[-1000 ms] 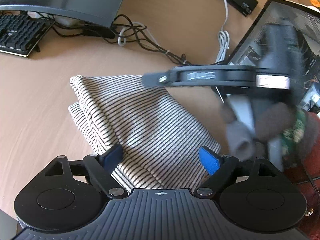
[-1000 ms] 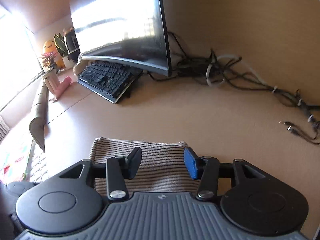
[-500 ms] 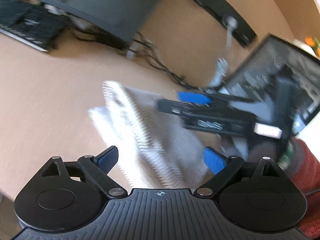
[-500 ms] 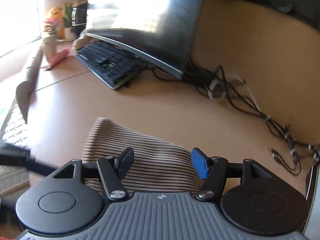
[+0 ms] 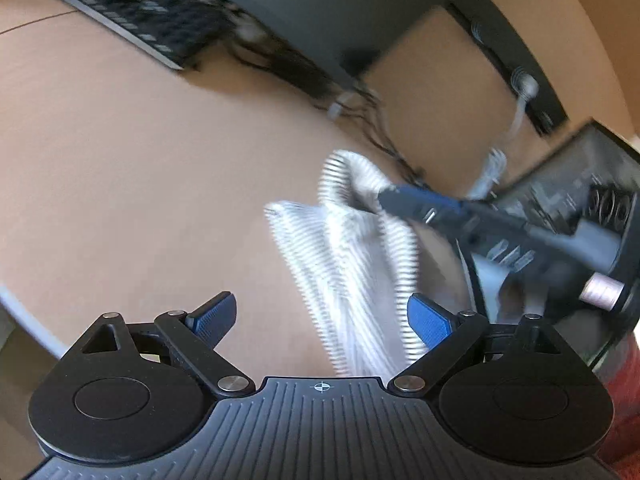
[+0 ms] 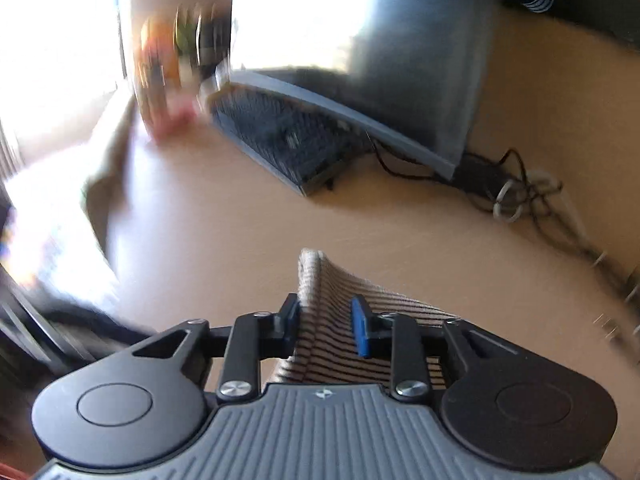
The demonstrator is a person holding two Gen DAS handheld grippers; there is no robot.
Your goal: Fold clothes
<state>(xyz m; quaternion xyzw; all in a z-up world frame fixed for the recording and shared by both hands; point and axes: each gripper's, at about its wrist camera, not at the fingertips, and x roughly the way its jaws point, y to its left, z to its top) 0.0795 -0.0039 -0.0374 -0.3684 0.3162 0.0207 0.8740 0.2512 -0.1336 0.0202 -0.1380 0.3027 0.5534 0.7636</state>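
Observation:
A folded striped garment [image 5: 356, 264] hangs bunched and lifted off the wooden desk [image 5: 140, 168]. My right gripper [image 6: 326, 320] is shut on the garment [image 6: 332, 320], with striped cloth pinched between its pads. In the left wrist view the right gripper [image 5: 404, 200] grips the garment's upper edge from the right. My left gripper [image 5: 322, 318] is open and empty, its right fingertip [image 5: 428, 320] beside the hanging cloth, close above the desk.
A curved monitor [image 6: 360, 60] and a black keyboard [image 6: 280, 136] stand at the back of the desk. Tangled cables [image 6: 520, 196] lie behind the monitor. A black computer case [image 5: 580, 208] stands at the right. Both views are motion-blurred.
My right gripper has closed on the garment and lifted it off the desk, so the flat fold now hangs bunched. My left gripper stayed open and drew back to the left.

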